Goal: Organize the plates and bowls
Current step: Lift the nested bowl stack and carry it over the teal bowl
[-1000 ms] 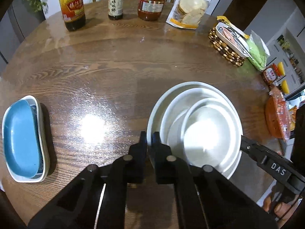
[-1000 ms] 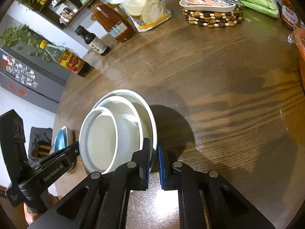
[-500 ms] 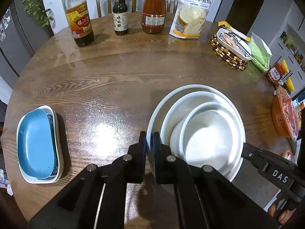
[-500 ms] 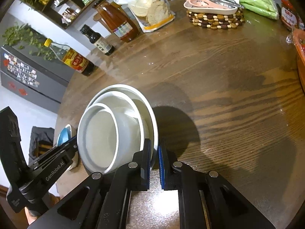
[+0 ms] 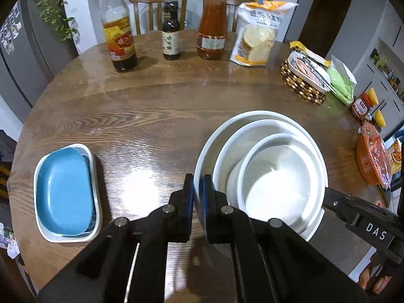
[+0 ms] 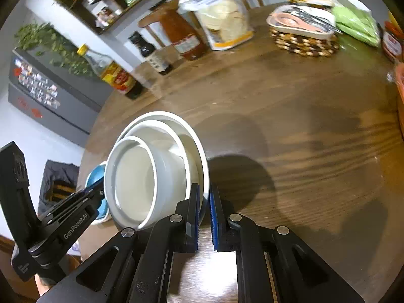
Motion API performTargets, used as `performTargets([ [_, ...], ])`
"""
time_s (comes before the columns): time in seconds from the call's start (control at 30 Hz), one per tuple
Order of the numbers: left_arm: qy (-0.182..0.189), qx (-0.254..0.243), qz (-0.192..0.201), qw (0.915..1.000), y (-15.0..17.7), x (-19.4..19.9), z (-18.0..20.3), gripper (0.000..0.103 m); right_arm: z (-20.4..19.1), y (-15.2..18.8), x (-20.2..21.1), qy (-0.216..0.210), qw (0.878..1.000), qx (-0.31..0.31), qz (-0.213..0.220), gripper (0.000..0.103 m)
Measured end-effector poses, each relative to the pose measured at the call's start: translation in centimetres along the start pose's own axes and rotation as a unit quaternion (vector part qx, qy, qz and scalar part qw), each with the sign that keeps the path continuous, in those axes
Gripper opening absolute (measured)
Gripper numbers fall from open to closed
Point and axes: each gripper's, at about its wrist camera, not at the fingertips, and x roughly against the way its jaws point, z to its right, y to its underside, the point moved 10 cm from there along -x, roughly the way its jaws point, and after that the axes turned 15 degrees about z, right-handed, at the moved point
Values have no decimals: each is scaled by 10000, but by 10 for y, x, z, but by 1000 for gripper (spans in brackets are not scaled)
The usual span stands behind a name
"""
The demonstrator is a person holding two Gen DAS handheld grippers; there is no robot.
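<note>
A stack of white dishes, a wide plate (image 5: 255, 116) with two nested bowls (image 5: 277, 176) inside, hangs just above the round wooden table (image 5: 151, 106). My left gripper (image 5: 198, 192) is shut on the plate's left rim. My right gripper (image 6: 204, 202) is shut on the opposite rim of the same plate (image 6: 161, 116); the bowls (image 6: 141, 176) lean toward the left in that view. At the table's left edge a blue oval dish (image 5: 64, 189) lies in a white rectangular dish (image 5: 94, 176). Each gripper's body shows at the edge of the other's view.
Along the far side stand a soy sauce bottle (image 5: 120, 43), a small dark bottle (image 5: 171, 35), an orange sauce jar (image 5: 211, 32) and a flour bag (image 5: 257, 35). A beaded mat bearing a dish of utensils (image 5: 306, 78), green packets (image 5: 342, 83) and an orange bag (image 5: 373, 159) lie at the right.
Both grippers have risen with the white stack held between them, and the views have tilted up so more of the far table and chairs shows. The stack's shadow has spread on the table.
</note>
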Motion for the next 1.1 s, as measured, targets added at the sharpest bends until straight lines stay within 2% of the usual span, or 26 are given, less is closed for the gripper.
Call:
performTargets([
  [0.3,-471,380,227,9979,-8,24,-69,3,-80,5,-35,-493,9971,525,-263,13],
  [0.63,-1155,990,235,9881,-11,44,-183,3,-184,29,-95,-966,9850,1192,-788,13],
  [0.77,-1334,1298,113,9825,-5,45,-225,3,-205,45,-115,-962,9814,1346,-975,12],
  [0.87,-1468,1334,6,9801,2,41,-243,3,-207,55,-127,-902,9807,1316,-1134,12],
  [1.1,-1368,1491,-291,9789,14,20,-263,3,-203,55,-141,-683,9822,1191,-1284,12],
])
